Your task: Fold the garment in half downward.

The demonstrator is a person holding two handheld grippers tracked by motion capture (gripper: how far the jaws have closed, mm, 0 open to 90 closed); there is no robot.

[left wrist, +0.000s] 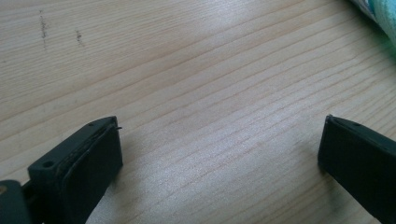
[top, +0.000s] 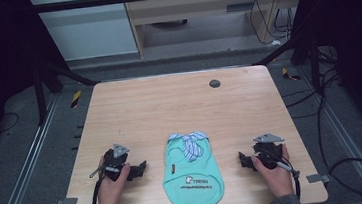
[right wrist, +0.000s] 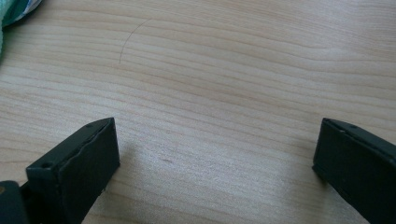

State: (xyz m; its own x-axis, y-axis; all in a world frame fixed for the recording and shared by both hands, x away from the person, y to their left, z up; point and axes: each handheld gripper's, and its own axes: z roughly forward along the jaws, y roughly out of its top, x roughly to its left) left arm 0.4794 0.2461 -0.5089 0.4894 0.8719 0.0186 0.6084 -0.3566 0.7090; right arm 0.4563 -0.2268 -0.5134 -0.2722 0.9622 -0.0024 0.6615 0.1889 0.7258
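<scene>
Tabletop (top: 179,102) of pale wood is seen from above. A small mint-green garment (top: 192,173) with a blue-striped collar is laid flat near the front edge, between two hand-held grippers. The left gripper (top: 140,167) and right gripper (top: 243,158) are rested on the wood beside it, apart from it, jaws spread wide with nothing grasped.

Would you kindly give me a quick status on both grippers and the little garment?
Left gripper open, nothing held. Right gripper open, nothing held. Mint-green garment flat on the table between them, untouched. Nothing in the way.
</scene>
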